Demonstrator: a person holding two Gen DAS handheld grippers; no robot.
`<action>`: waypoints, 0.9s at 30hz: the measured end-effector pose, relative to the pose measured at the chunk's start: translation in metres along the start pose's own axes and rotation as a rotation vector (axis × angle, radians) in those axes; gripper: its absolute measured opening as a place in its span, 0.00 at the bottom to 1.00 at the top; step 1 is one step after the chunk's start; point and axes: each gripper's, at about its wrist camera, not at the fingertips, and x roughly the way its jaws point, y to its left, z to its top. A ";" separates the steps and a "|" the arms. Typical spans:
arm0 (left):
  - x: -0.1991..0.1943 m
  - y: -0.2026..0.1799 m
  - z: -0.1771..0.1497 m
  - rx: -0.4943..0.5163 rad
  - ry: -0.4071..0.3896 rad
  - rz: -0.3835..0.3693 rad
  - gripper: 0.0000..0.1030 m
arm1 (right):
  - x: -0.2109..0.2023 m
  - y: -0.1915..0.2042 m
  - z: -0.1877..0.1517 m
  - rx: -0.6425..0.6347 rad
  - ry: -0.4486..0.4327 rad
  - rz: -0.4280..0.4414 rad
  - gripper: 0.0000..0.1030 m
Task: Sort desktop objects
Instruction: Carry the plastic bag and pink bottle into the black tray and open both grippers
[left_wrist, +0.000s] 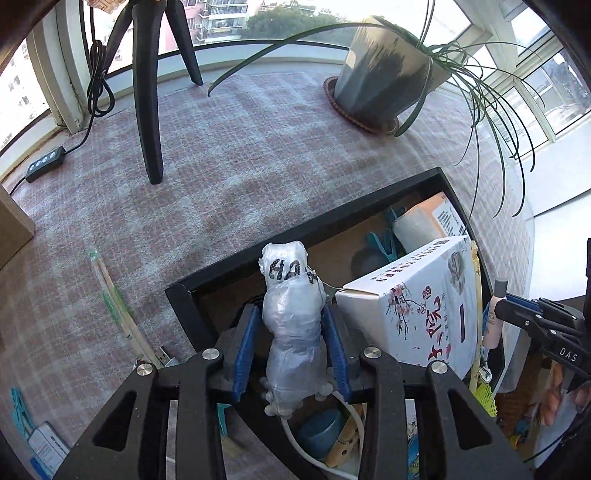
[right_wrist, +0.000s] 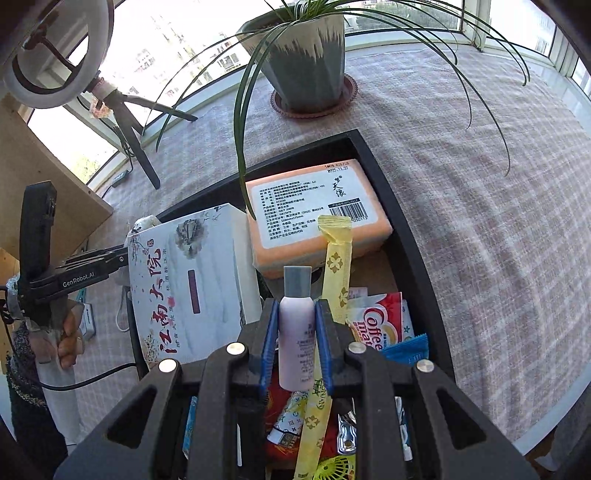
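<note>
My left gripper (left_wrist: 291, 321) is shut on a clear plastic-wrapped bundle (left_wrist: 291, 325) marked "HA", held over the near left corner of the black tray (left_wrist: 295, 236). My right gripper (right_wrist: 295, 325) is shut on a small pale purple bottle (right_wrist: 296, 332) with a grey cap, held upright above the tray (right_wrist: 399, 221). In the tray lie a white flower-printed box (right_wrist: 184, 280), an orange tissue pack (right_wrist: 317, 210), a yellow tea stick (right_wrist: 334, 266) and a Coffee-mate sachet (right_wrist: 380, 325). The right gripper also shows at the right edge of the left wrist view (left_wrist: 532, 314).
A potted plant (left_wrist: 388, 70) with long leaves stands behind the tray on the checked cloth. A black tripod (left_wrist: 147, 92) and a cable with a remote (left_wrist: 46, 162) are far left. Wrapped chopsticks (left_wrist: 110, 295), a USB plug (left_wrist: 162, 356) and a cardboard box (left_wrist: 11, 229) lie left.
</note>
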 end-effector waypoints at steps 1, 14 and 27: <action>-0.001 0.000 -0.001 0.000 -0.005 0.022 0.52 | 0.000 0.000 0.000 0.009 0.004 -0.002 0.25; -0.049 0.025 -0.025 -0.043 -0.114 0.045 0.54 | -0.015 0.018 -0.011 0.007 -0.045 0.033 0.40; -0.109 0.127 -0.081 -0.184 -0.174 0.145 0.54 | -0.020 0.095 -0.025 -0.157 -0.042 0.125 0.40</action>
